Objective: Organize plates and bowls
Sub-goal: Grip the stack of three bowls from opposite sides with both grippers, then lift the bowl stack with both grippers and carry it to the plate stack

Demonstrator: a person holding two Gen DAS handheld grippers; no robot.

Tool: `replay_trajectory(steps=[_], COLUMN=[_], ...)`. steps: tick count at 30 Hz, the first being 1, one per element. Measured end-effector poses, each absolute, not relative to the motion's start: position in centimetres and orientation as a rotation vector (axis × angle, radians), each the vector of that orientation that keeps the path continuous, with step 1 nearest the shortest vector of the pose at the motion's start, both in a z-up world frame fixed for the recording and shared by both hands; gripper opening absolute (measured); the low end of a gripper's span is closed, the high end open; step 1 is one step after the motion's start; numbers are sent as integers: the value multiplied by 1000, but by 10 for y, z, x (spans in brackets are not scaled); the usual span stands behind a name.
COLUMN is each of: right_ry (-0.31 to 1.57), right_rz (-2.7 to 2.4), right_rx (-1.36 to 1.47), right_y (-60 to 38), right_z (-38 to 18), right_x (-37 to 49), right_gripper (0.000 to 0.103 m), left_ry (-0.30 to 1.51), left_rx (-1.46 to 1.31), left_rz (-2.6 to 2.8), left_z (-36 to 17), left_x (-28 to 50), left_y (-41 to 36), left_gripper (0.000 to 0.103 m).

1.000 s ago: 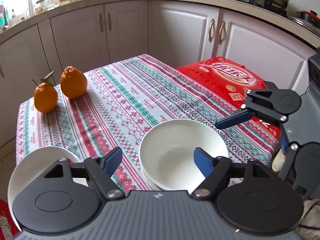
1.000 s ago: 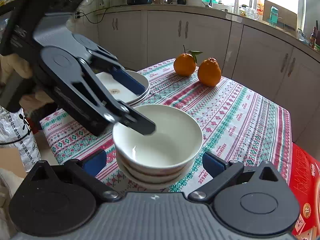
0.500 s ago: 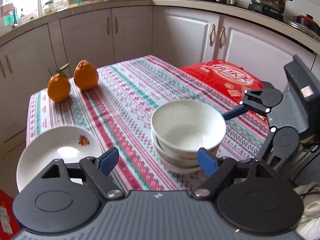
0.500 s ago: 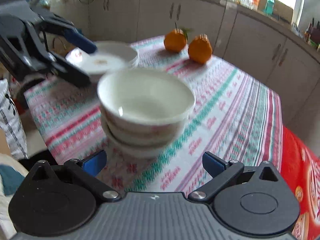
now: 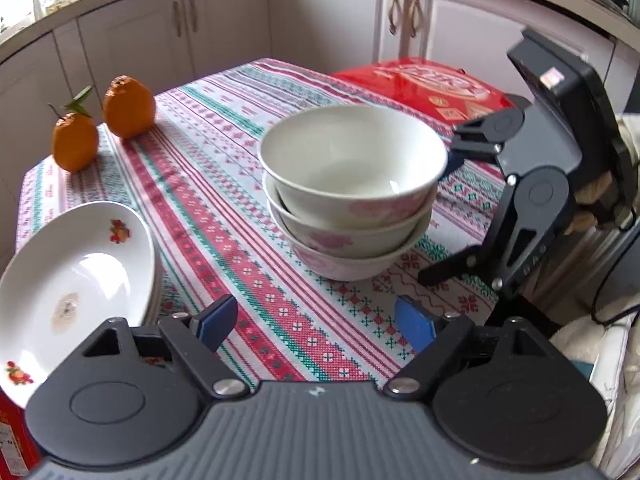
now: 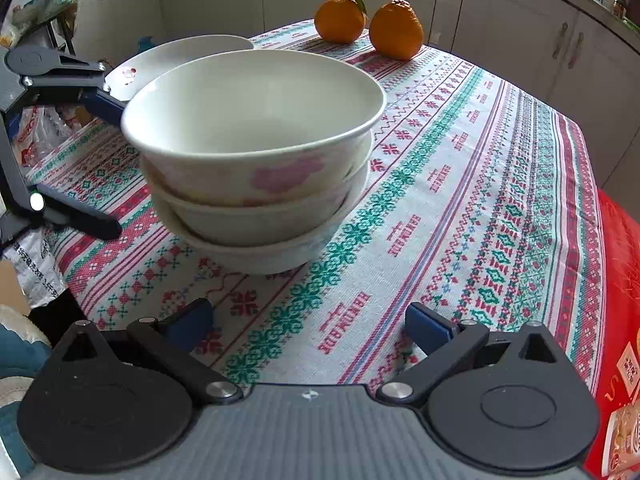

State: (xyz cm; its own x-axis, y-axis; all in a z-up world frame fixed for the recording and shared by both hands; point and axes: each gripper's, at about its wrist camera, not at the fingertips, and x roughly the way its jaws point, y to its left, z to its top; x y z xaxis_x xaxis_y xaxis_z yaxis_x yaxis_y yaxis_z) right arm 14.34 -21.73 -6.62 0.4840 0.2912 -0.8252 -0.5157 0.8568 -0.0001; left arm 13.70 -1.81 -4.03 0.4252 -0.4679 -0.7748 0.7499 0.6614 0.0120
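Note:
Three white bowls with pink flowers stand nested in a stack (image 5: 352, 196) on the patterned tablecloth (image 5: 240, 248); the stack also shows in the right wrist view (image 6: 256, 160). White plates with fruit prints (image 5: 72, 280) are stacked at the table's left edge, and show behind the bowls in the right wrist view (image 6: 176, 56). My left gripper (image 5: 316, 326) is open and empty, low over the cloth, short of the bowls. My right gripper (image 6: 310, 320) is open and empty, short of the stack on its other side. Each gripper sees the other beside the bowls.
Two oranges (image 5: 104, 124) sit at the far corner of the table, also in the right wrist view (image 6: 368, 24). A red box (image 5: 424, 84) lies at the table's right side. White kitchen cabinets (image 5: 224, 24) surround the table. Bags (image 6: 28, 268) lie off the table's edge.
Both grippers have drawn back and dropped from above the bowls to table height. The bowl stack has stayed in place.

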Motion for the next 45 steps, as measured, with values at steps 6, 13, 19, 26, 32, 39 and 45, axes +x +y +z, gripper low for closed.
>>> replay_trajectory(steps=[6, 13, 19, 26, 32, 39, 45], right_ry=[942, 915, 863, 854, 853, 864, 880], right_rz=[515, 554, 698, 808, 847, 892, 919], right_rx=[-274, -334, -422, -516, -594, -592, -593], right_y=[-217, -213, -206, -202, -194, -193, -191], right_z=[-66, -62, -50, -45, -42, -37, -38], right_x=[143, 150, 163, 179, 185, 190, 192], right_gripper=[103, 103, 103, 103, 101, 96, 94], left_ry=[842, 841, 812, 794, 800, 804, 812], left_rx=[382, 419, 479, 549, 564, 568, 562], left_rz=[-821, -869, -910, -961, -1006, -1084, -1108], left_z=[-49, -56, -55, -56, -53, -52, -50], left_x=[147, 155, 161, 163, 170, 174, 180], left_y=[-22, -30, -38, -45, -50, -53, -52], left_gripper=[86, 86, 86, 85, 82, 77, 76])
